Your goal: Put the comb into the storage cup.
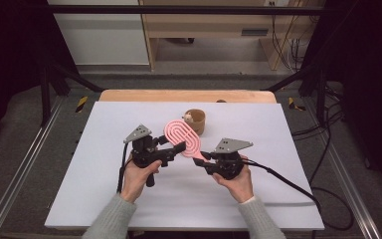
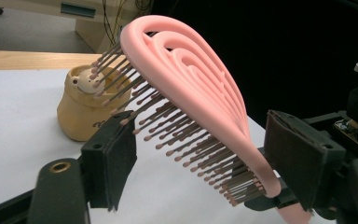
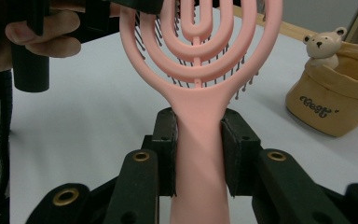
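Note:
A pink hairbrush (image 1: 181, 137) with concentric loops and brownish bristles (image 2: 177, 135) is held up over the white board. My right gripper (image 1: 202, 157) is shut on its handle (image 3: 199, 154), the two pads pressing on either side. My left gripper (image 1: 177, 148) reaches in from the left around the brush head (image 2: 191, 79). Its jaws stand on either side of the head, one pad (image 2: 116, 154) by the bristle tips, the other pad (image 2: 298, 154) near the smooth back, with small gaps still showing. The brush head (image 3: 200, 42) tilts away from the right gripper (image 3: 199, 126).
A tan fabric pouch (image 1: 195, 121) with a small bear figure (image 3: 324, 44) stands just behind the brush. The white board (image 1: 129, 199) lies on a wooden table (image 1: 189, 95). Black cables (image 1: 283, 179) trail from both grippers towards the right and front.

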A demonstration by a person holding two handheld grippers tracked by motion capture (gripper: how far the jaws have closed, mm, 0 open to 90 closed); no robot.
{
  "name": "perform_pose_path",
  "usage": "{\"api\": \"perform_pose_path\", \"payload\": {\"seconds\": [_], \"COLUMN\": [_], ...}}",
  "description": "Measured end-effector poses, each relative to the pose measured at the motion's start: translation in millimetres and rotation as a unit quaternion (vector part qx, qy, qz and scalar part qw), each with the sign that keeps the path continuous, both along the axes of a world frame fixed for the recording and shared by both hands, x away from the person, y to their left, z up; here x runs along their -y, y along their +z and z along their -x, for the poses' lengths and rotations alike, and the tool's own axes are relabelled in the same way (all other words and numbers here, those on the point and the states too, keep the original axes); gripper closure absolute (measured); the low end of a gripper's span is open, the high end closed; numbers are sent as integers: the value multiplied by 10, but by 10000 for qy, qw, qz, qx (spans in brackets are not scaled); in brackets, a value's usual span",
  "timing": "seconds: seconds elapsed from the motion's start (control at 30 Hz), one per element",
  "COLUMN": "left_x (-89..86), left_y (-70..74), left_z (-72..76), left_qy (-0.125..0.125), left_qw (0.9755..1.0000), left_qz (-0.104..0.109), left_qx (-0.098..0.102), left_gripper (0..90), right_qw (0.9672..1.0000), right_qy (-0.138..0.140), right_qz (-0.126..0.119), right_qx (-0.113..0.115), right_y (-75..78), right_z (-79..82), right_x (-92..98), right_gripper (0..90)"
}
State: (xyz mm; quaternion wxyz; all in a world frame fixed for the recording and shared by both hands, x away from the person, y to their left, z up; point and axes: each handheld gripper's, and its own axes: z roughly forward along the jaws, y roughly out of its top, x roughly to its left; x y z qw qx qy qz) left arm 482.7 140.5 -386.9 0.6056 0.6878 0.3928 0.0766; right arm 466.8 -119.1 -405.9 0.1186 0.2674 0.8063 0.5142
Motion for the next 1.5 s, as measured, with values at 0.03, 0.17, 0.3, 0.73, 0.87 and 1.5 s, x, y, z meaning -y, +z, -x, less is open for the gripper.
{"api": "perform_pose_path", "payload": {"seconds": [0.03, 0.17, 0.3, 0.73, 0.87, 1.5], "left_x": [6, 37, 65, 82, 88, 114], "left_y": [0, -2, -2, 3, 7, 35], "left_z": [-3, -14, -20, -21, -15, 31], "left_qy": [1, 34, 46, 101, 136, 45], "left_qw": [10000, 10000, 9999, 9994, 9991, 9980], "left_qz": [6, 46, 89, 255, 320, 558], "left_qx": [-4, -30, -57, -224, -261, -300], "left_gripper": [274, 297, 343, 427, 449, 560], "right_qw": [10000, 10000, 10000, 9999, 9999, 9999], "right_qy": [0, 17, 46, 51, 36, 63], "right_qz": [-6, -17, -24, -20, -13, -45], "right_qx": [11, 19, 23, 106, 165, 152], "right_y": [-1, -2, -4, -7, -10, -32], "right_z": [2, 5, 6, 5, 7, -5], "right_x": [-2, -5, -9, -6, -8, -23], "right_gripper": [698, 698, 698, 698, 698, 703]}}
